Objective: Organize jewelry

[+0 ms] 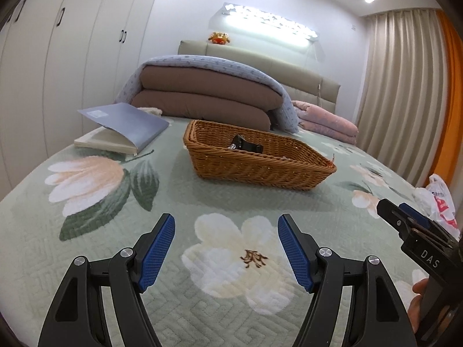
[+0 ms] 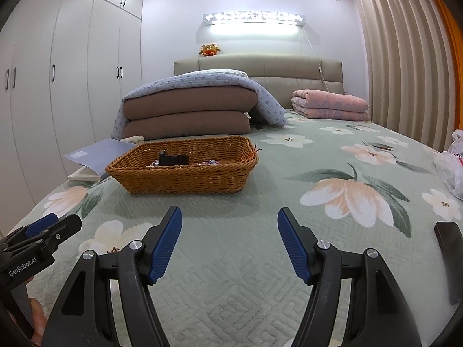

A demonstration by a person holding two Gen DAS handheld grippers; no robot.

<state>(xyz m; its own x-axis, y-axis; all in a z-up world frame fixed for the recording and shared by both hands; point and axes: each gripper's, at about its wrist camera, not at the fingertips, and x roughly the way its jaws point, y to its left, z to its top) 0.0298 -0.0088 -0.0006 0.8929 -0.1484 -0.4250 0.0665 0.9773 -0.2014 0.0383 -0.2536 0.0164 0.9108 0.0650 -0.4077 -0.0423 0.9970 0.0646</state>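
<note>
Both grippers, left (image 1: 226, 225) and right (image 2: 229, 219), hang over the flowery bedspread (image 2: 289, 231) with jaws spread wide and nothing in them. The wicker basket (image 1: 260, 167) sits further up the bed, ahead of both, with a black box (image 2: 173, 159) and some small shiny bits (image 2: 211, 162) inside.

- The wicker basket (image 2: 182, 167) sits on the bedspread (image 2: 260, 260), at 11 o'clock in the right wrist view.
- A dark box (image 2: 173, 159) lies in the basket.
- An open book (image 1: 121, 133) lies at the basket's 9 o'clock.
- Folded quilts (image 2: 188, 110) are stacked behind the basket at 12 o'clock.
- A plastic bag (image 2: 451, 164) rests at 3 o'clock.
</note>
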